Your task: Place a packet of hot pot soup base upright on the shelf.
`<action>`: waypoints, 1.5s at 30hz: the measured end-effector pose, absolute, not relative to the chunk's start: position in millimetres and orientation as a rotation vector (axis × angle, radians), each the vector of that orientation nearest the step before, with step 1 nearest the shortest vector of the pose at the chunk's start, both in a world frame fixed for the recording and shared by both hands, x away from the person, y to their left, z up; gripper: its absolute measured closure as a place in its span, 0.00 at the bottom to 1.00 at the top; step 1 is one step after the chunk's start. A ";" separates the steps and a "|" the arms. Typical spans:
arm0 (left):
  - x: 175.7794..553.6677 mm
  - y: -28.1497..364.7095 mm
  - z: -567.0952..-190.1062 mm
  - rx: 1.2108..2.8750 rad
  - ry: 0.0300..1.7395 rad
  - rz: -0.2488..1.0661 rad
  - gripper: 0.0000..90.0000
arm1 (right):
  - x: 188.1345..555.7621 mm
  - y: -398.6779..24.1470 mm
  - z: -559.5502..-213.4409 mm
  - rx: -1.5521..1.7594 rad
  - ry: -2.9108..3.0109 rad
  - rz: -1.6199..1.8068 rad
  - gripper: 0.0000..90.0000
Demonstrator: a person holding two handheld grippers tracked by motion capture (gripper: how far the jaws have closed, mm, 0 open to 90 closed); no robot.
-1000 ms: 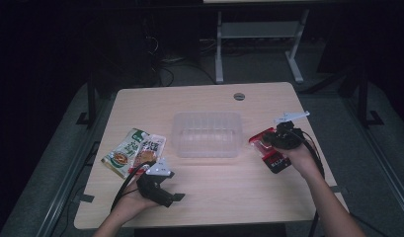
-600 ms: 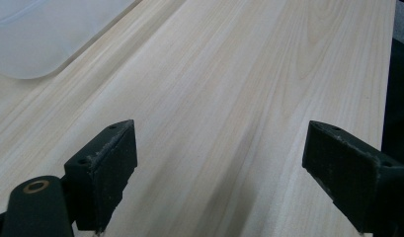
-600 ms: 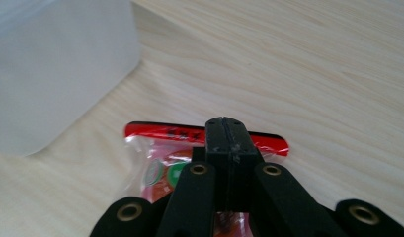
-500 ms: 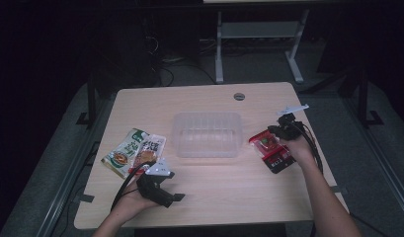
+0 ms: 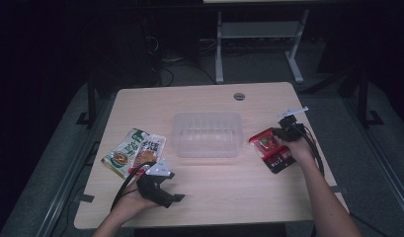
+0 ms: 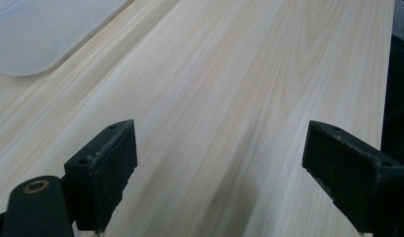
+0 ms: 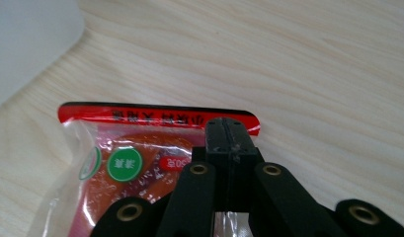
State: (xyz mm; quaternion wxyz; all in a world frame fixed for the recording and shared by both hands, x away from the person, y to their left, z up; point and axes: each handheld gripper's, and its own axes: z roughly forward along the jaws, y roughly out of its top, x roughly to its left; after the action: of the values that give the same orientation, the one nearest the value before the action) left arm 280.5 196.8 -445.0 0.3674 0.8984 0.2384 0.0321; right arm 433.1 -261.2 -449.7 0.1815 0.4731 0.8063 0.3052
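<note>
High view: red packet [image 5: 268, 146] at centre right of the counter [image 5: 224, 197], beside the clear tub [image 5: 207, 134]. Left claw [image 5: 179, 198] lower left.

Left gripper view: jaws wide, nothing between.

Right gripper view: right claw [image 7: 231, 129] clamped on the packet's glossy red-and-clear edge.

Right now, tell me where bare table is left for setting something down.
Free: the far strip beyond the clear container, and the near edge between the left gripper and the person's right forearm. Crowded: the two packets left, the red packet right.
</note>
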 end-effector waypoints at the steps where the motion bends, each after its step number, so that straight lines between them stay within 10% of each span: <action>1: 280.5 196.8 -445.0 2.308 0.612 0.083 0.15 | 433.1 -261.2 -449.7 1.336 2.276 0.862 1.00; 45: 278.7 196.6 -442.7 2.311 0.586 0.078 0.15 | 393.2 -210.1 -451.2 0.876 2.694 0.935 1.00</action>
State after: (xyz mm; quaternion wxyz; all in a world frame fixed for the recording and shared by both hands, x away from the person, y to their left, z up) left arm 278.7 196.6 -442.7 0.3691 0.9004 0.2284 0.0303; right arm 393.2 -210.1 -451.2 0.0793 0.2926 0.9003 0.3124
